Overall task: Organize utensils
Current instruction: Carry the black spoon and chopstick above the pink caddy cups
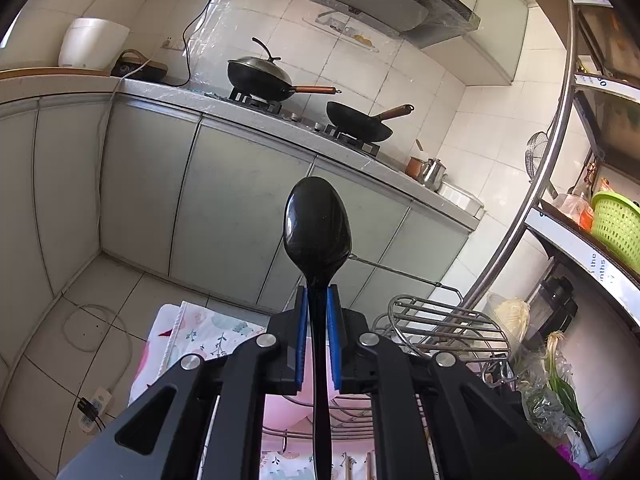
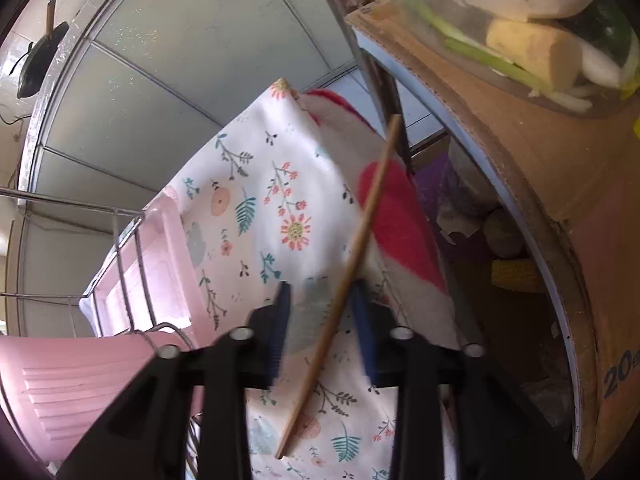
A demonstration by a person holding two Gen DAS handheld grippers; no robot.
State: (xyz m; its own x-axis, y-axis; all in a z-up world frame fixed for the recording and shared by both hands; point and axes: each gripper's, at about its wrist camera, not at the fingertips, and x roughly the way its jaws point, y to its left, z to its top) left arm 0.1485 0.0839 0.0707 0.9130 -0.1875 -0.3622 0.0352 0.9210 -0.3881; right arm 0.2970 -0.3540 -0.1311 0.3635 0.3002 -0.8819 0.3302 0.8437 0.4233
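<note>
Two woks (image 1: 308,96) sit on the kitchen bench (image 1: 224,110); left jaws pinch a spoon (image 1: 318,220), right jaws spread around a blurred chopstick (image 2: 344,280)

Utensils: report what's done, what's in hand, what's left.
Done: nothing visibly put away. In hand: the left gripper is shut on the black spoon. A wooden chopstick lies between the right gripper's spread fingers, seemingly unclamped. Left: placing both, perhaps in the wire rack.
</note>
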